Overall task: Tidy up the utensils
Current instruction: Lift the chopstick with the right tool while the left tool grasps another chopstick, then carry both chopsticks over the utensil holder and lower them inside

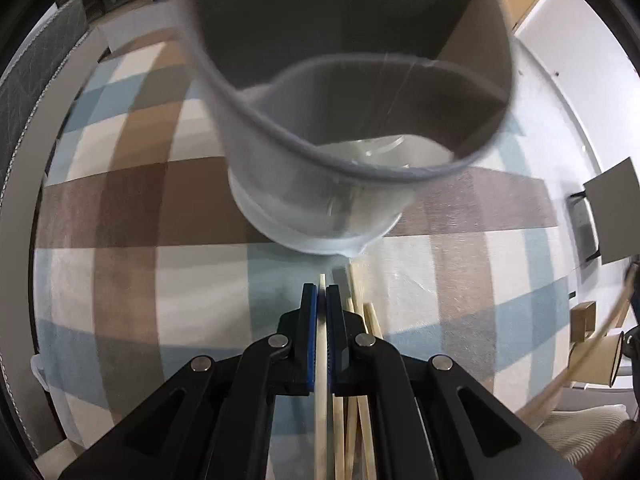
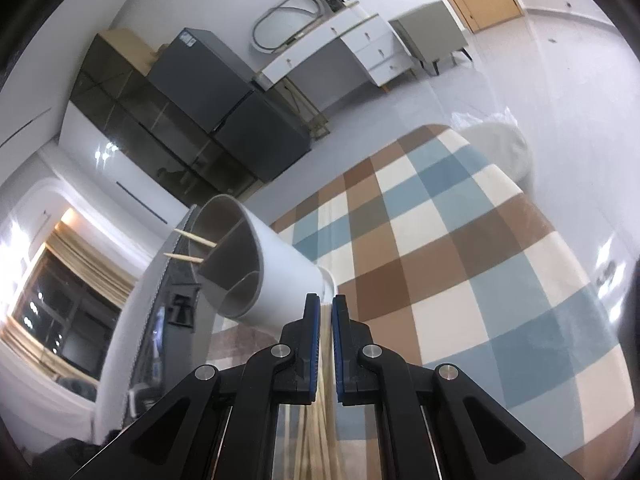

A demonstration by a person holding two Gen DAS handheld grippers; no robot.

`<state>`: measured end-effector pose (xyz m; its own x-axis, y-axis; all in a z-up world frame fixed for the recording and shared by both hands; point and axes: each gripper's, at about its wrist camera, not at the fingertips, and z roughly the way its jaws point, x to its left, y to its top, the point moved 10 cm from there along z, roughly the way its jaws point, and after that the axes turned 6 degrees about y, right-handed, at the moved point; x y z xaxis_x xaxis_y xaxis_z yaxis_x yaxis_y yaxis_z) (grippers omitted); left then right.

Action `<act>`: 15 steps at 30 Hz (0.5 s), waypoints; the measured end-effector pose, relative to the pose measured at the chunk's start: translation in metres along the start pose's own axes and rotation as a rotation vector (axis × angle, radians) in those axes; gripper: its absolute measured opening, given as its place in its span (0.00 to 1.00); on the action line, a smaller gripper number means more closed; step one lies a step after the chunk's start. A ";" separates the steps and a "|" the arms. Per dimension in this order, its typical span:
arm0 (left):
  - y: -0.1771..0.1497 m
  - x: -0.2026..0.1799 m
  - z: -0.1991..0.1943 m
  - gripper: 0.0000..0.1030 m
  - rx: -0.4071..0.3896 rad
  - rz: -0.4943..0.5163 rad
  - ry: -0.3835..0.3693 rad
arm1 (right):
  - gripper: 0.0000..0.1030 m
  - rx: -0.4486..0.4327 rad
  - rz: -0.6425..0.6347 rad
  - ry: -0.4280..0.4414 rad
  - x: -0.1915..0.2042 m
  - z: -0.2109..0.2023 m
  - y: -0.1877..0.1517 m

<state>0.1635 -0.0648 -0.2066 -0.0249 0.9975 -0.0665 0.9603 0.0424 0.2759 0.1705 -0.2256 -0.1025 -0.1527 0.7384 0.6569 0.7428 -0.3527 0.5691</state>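
A white utensil holder (image 1: 312,208) with a grey, divided inside stands on the checked tablecloth (image 1: 120,280), just beyond my left gripper (image 1: 322,292). That gripper points steeply down and is shut on a pale chopstick (image 1: 320,420) running along its fingers. Several wooden chopsticks (image 1: 362,432) lie on the cloth just right of it. In the right wrist view the holder (image 2: 288,280) has two chopsticks (image 2: 196,240) sticking out of one compartment. My right gripper (image 2: 326,300) sits close beside the holder's base, shut, with a thin wooden chopstick (image 2: 325,360) showing between its pads.
A long blurred stick (image 1: 580,364) crosses the right edge of the left wrist view. Beyond the table stand dark cabinets (image 2: 224,112), a white desk with drawers (image 2: 340,48) and a white rounded seat (image 2: 500,144). The cloth (image 2: 460,260) spreads to the right of the holder.
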 end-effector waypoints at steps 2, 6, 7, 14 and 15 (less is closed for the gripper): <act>-0.003 0.006 -0.017 0.00 -0.049 -0.019 -0.018 | 0.05 -0.017 -0.035 0.001 0.010 -0.004 -0.001; -0.007 0.022 -0.059 0.00 -0.190 -0.036 -0.043 | 0.05 -0.069 -0.142 0.022 0.040 -0.015 -0.002; -0.014 0.020 -0.074 0.00 -0.242 -0.032 -0.056 | 0.05 -0.089 -0.199 0.027 0.053 -0.020 -0.005; -0.022 -0.021 -0.125 0.00 -0.460 0.031 -0.104 | 0.05 -0.093 -0.345 0.015 0.092 -0.025 -0.036; -0.024 -0.022 -0.129 0.00 -0.470 0.037 -0.107 | 0.05 -0.097 -0.353 0.004 0.094 -0.026 -0.037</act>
<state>0.1056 -0.0808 -0.0882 0.0593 0.9884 -0.1400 0.7296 0.0528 0.6818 0.1113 -0.1585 -0.0492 -0.3913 0.8223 0.4132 0.5783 -0.1295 0.8055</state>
